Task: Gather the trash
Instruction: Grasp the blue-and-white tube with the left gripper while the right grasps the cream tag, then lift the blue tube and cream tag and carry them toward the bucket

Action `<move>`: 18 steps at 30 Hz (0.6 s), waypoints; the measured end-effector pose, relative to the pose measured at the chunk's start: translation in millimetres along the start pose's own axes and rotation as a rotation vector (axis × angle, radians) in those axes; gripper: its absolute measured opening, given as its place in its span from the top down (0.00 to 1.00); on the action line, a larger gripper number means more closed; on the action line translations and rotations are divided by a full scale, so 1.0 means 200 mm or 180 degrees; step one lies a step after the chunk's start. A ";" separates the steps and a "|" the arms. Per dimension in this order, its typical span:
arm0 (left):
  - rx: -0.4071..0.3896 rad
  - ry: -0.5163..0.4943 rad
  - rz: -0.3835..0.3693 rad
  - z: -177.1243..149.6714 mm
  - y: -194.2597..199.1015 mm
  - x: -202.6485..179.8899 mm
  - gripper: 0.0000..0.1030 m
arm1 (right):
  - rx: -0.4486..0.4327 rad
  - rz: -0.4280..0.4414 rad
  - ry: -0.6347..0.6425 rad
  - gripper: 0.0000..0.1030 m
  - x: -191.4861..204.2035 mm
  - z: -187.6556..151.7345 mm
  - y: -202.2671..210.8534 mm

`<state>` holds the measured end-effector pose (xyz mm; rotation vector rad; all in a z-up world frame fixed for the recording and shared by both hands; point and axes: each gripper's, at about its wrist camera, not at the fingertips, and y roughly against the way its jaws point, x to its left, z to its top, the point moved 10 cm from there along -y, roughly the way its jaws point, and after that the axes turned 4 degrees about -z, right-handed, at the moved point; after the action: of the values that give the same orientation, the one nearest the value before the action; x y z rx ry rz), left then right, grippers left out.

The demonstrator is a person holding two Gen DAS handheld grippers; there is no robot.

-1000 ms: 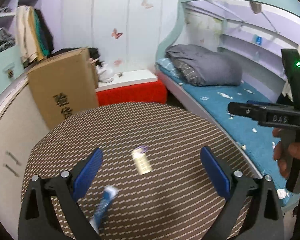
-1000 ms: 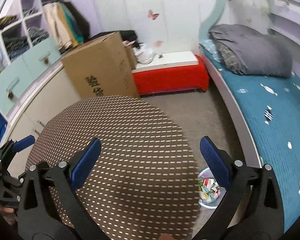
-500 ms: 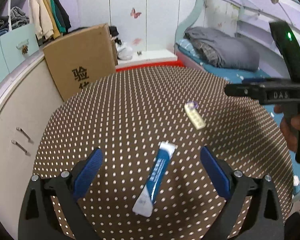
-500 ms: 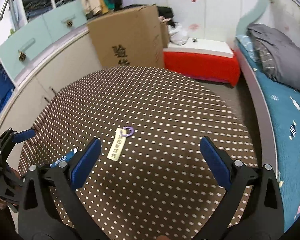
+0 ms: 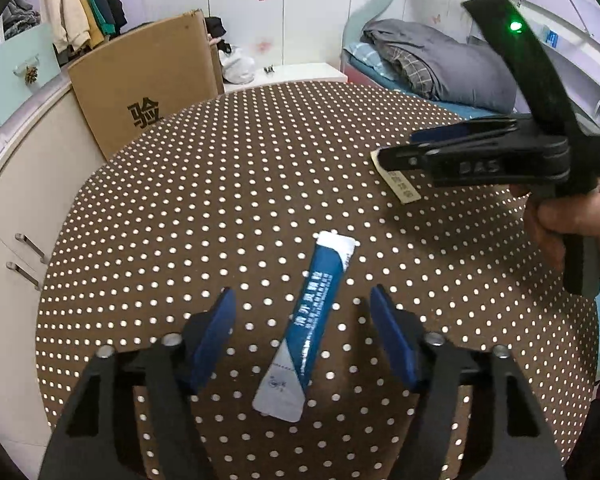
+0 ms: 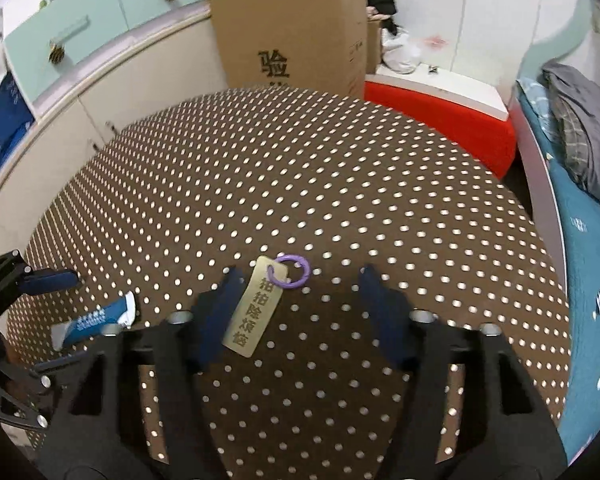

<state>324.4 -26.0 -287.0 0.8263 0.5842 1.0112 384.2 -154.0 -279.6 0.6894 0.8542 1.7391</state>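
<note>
a round table point(image 5: 260, 168) with a brown cloth full of white dots fills both views. two bits of trash lie flat on it

the left gripper point(image 5: 302, 334) hangs low over the near part of the table with its two blue pads wide apart. a long blue and white packet point(image 5: 306, 330) lies right between them — the pads sit on each side of it and do not touch it. the packet points away from the camera and leans a little to the right, with one white end near and one white end far

the right gripper point(image 6: 296, 314) is open too, with its dark blue pads spread over a tan tag point(image 6: 254, 312). the tag has dark letters on it and a purple ring point(image 6: 294, 272) at its far end. the tag lies closer to the left pad, just beside it, and i cannot tell if they touch

from the left camera, the right gripper point(image 5: 416, 148) shows side on at the right, held in a hand point(image 5: 580, 220), and its tip hides the far end of the tan tag point(image 5: 404, 188)

past the table stand a big cardboard box point(image 6: 292, 36), a red bench point(image 6: 440, 120) with a white top, and a bed point(image 5: 436, 64) with a grey blanket
</note>
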 end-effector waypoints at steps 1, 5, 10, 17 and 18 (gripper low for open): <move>0.0024 0.0005 -0.0005 0.00 -0.01 -0.01 0.48 | -0.0047 -0.0044 0.0068 0.58 0.01 0.00 0.00; 0.0002 -0.0011 0.0006 0.01 -0.01 -0.06 0.85 | -0.0110 -0.0098 0.0297 0.79 0.06 0.00 -0.01; -0.0005 0.0212 -0.0092 0.03 -0.02 -0.06 0.89 | -0.0122 0.0010 0.0213 0.79 0.07 -0.04 0.03; -0.0107 0.0306 -0.0158 0.08 0.03 -0.11 0.89 | -0.0350 0.0064 0.0072 0.79 -0.03 -0.07 0.27; -0.0135 0.0313 -0.0173 0.10 0.05 -0.12 0.89 | -0.0406 0.0046 0.0057 0.79 -0.05 -0.06 0.32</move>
<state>324.4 -51.2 -267.2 0.7227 0.6637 1.0155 342.7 -180.8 -235.6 0.5973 0.7448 1.7981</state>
